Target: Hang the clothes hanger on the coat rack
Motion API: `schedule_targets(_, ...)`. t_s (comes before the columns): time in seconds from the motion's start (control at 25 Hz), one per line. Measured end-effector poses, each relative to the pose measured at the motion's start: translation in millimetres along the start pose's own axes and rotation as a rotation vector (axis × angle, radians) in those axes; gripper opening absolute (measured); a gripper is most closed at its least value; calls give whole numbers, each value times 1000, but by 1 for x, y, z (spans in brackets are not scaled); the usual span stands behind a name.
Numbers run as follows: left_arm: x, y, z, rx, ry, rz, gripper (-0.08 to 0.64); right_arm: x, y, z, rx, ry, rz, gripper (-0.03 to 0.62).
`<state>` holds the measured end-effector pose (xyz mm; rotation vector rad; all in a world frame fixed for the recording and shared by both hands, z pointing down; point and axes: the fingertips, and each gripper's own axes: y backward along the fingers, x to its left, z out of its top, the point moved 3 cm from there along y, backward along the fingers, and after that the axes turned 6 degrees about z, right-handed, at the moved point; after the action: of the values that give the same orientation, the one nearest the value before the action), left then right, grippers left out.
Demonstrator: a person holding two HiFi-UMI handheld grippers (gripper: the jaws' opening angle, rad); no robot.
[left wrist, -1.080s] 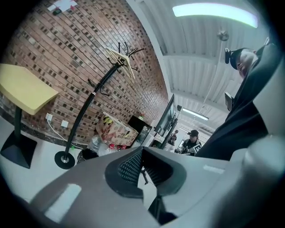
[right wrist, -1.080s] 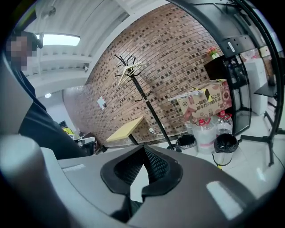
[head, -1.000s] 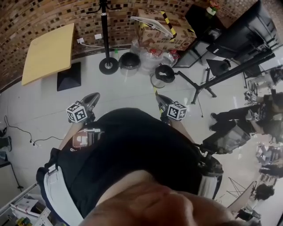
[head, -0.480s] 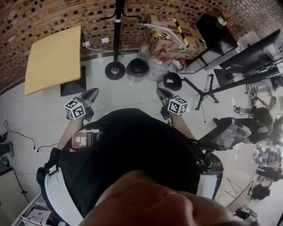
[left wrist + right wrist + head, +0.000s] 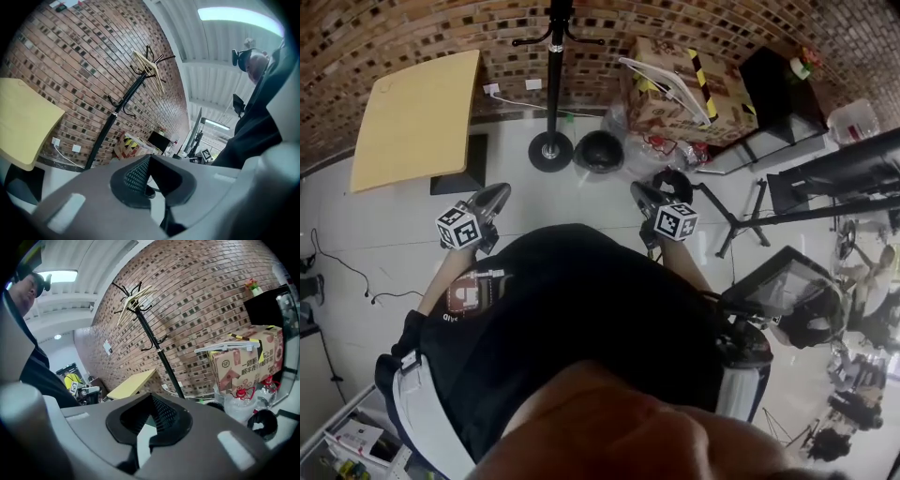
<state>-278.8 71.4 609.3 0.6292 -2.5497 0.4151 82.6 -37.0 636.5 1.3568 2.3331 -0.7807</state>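
Observation:
A black coat rack (image 5: 555, 84) stands against the brick wall, straight ahead of me. In both gripper views a pale wooden hanger (image 5: 150, 72) hangs among its top hooks (image 5: 133, 301). A white hanger (image 5: 670, 80) lies on top of a cardboard box (image 5: 652, 98) right of the rack, also seen in the right gripper view (image 5: 229, 347). My left gripper (image 5: 492, 202) and right gripper (image 5: 639, 195) are held out in front of my body, well short of the rack. Both are shut with nothing between the jaws (image 5: 149, 159) (image 5: 151, 397).
A yellow tabletop (image 5: 417, 112) stands left of the rack. Black round objects (image 5: 600, 150) and water bottles (image 5: 236, 401) lie on the floor by the box. Tripod stands (image 5: 741, 202) and a black cabinet (image 5: 778, 84) crowd the right side.
I have walked toward the wall; the coat rack and box now sit nearer and more centred in the head view. Both grippers stay shut and empty in front of me.

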Motion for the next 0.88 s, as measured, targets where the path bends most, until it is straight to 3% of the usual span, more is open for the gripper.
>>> schedule_targets(0.36,-39,-88,21,-56,33,113,0,-92,-17,70,84,69,144,14)
schedule_targets(0.64,-49,-138,34,-10,7,97,0,-130,-25,86,102,55,164,14)
schedule_targets(0.88,-19,-192,54,26,8,-6,0,-149,-38,95,86,34,89,14)
